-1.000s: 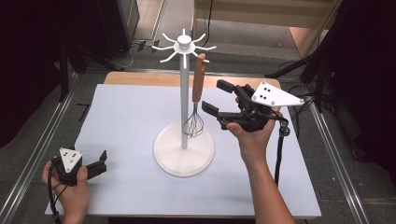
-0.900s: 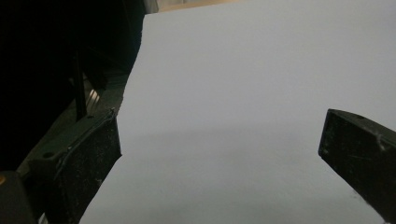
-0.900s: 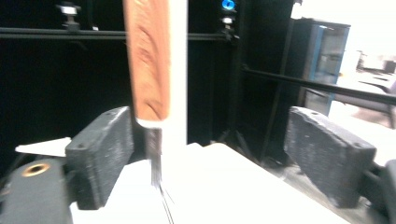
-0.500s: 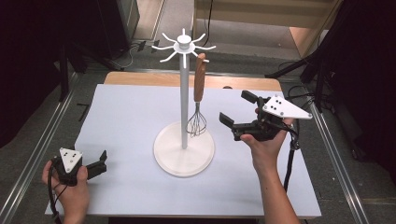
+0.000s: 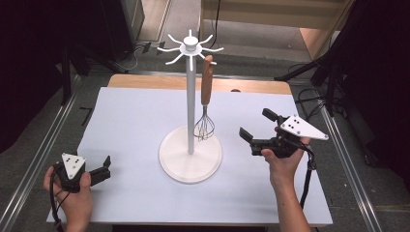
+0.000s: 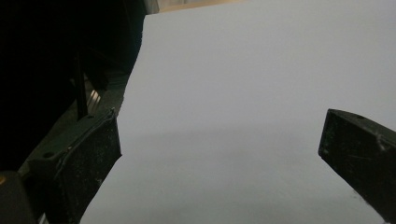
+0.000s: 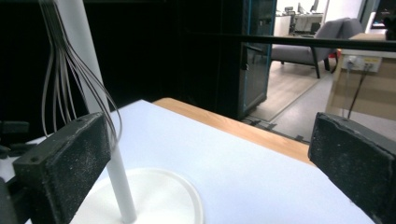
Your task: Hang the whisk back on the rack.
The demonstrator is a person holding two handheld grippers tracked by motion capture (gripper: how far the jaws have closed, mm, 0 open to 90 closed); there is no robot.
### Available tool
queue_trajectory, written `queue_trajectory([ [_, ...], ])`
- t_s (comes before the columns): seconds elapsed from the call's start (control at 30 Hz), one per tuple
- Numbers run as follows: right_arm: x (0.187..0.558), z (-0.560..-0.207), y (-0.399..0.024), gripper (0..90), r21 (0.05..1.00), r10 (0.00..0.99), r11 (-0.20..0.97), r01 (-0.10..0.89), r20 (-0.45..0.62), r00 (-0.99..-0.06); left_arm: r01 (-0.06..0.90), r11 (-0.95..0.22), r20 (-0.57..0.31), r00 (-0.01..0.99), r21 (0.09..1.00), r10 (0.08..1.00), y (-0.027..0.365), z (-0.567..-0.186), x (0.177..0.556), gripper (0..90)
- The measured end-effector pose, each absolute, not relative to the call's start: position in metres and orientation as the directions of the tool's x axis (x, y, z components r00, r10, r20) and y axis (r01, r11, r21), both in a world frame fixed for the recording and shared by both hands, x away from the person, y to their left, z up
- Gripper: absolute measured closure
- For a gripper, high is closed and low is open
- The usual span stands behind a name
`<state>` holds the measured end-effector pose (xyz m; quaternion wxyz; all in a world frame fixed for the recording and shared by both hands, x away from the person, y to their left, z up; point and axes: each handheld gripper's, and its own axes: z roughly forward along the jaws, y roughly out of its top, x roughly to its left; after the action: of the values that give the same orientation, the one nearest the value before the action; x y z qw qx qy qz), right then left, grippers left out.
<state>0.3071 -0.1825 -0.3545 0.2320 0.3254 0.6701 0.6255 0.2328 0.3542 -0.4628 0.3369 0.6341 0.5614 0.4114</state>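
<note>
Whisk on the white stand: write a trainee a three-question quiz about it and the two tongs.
1. True or false: the whisk hangs from a hook of the white stand, with its wire end down.
2. Which tongs are nearer the whisk? A) left tongs B) right tongs
3. Fill in: in the right gripper view, the space between the right tongs' jaws holds ____.

Key
1. True. Its wooden handle is up at the hook and the wires hang above the round base.
2. B. They stand open just to the right of the base; the left tongs rest near the left front corner of the table.
3. Nothing. The wires show off to the left.
</note>
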Motion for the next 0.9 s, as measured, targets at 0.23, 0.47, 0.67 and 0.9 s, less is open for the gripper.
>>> queue_trajectory([
  [0.23, 0.302, -0.371, -0.195, 0.0, 0.986, 0.749, 0.004, 0.165, 0.106, -0.654, 0.435, -0.143, 0.143, 0.031, 0.889, 0.989, 0.354, -0.463, 0.233, 0.0],
  [0.47, 0.298, -0.385, -0.209, 0.0, 0.983, 0.767, -0.01, 0.186, 0.127, -0.629, 0.436, -0.144, 0.145, 0.032, 0.888, 0.989, 0.354, -0.463, 0.233, 0.0],
  [0.67, 0.294, -0.398, -0.222, 0.0, 0.979, 0.785, -0.014, 0.203, 0.137, -0.605, 0.435, -0.145, 0.146, 0.032, 0.888, 0.989, 0.354, -0.463, 0.233, 0.0],
  [0.9, 0.29, -0.409, -0.236, 0.0, 0.976, 0.804, -0.01, 0.219, 0.138, -0.578, 0.435, -0.146, 0.147, 0.032, 0.888, 0.989, 0.354, -0.463, 0.233, 0.0],
])
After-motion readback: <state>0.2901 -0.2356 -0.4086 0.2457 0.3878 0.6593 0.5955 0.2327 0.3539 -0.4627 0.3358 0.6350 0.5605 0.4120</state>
